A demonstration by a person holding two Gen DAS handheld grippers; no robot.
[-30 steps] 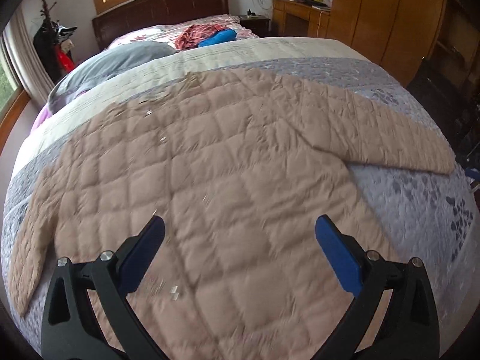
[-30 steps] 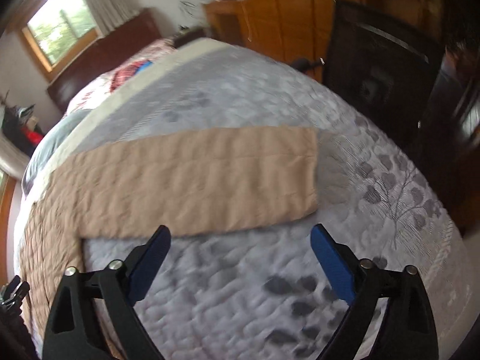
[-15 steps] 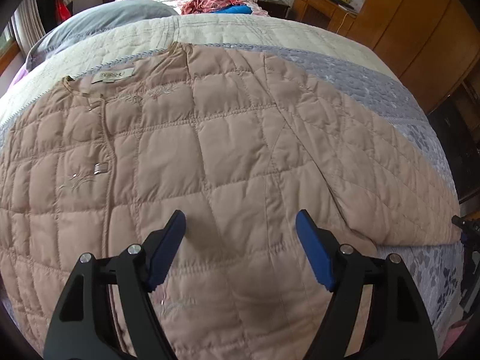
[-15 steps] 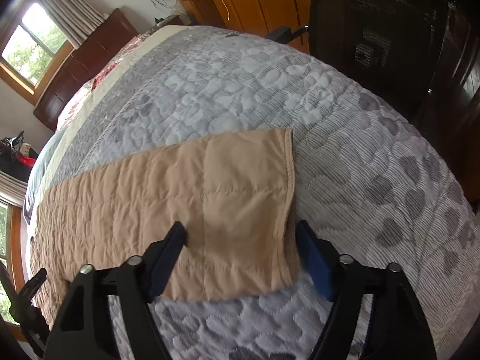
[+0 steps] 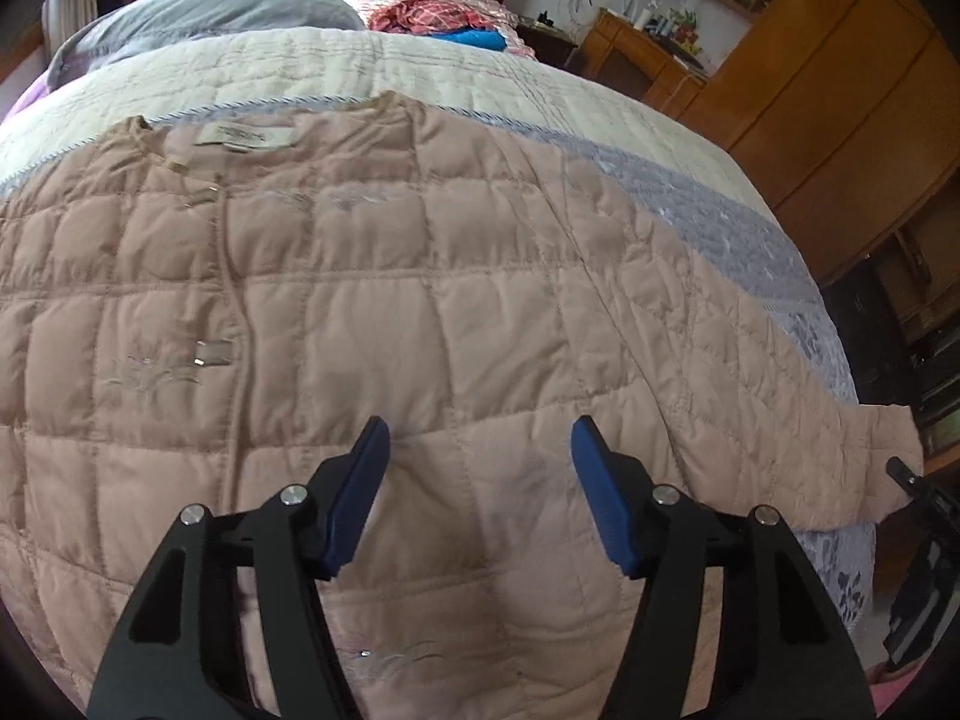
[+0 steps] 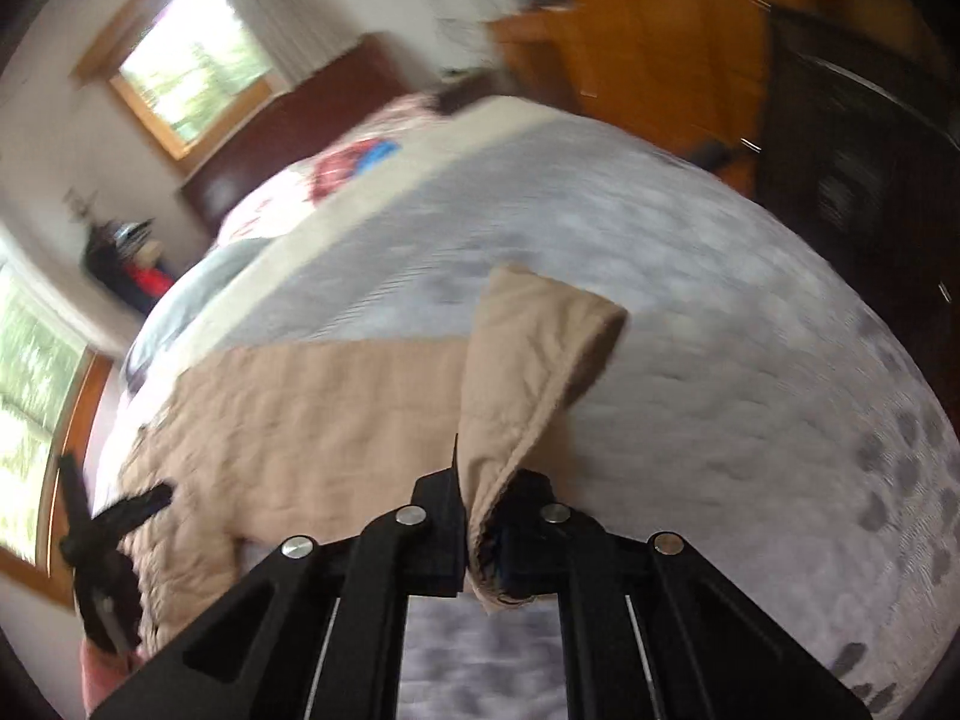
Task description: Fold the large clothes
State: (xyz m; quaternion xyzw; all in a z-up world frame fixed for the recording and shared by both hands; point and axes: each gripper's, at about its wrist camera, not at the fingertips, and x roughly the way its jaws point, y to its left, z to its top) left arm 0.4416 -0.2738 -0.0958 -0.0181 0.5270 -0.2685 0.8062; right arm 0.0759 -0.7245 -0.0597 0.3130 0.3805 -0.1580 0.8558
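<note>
We see a quilted beige jacket (image 5: pixel 372 324) spread front-up across the grey patterned bedspread (image 5: pixel 708 204), its collar and label toward the headboard and its front closure running down the left of the left wrist view. Our left gripper (image 5: pixel 480 444) hangs just above the jacket's lower chest, its blue-padded jaws spread wide with nothing between them. Our right gripper (image 6: pixel 480 516) has its jaws pressed together on the cuff end of the jacket's sleeve (image 6: pixel 528 372) — the fabric is pinched between them and the sleeve end stands up off the bedspread in a curled fold, while the rest of the sleeve lies flat toward the jacket's body. The right wrist view is blurred. In it, the other gripper shows at the lower left edge over the jacket. Farther up the bed lie a grey pillow (image 5: pixel 228 12) and a red-and-blue heap of clothes (image 5: pixel 438 21) — wooden wardrobes (image 5: pixel 840 90) stand beside the bed
</note>
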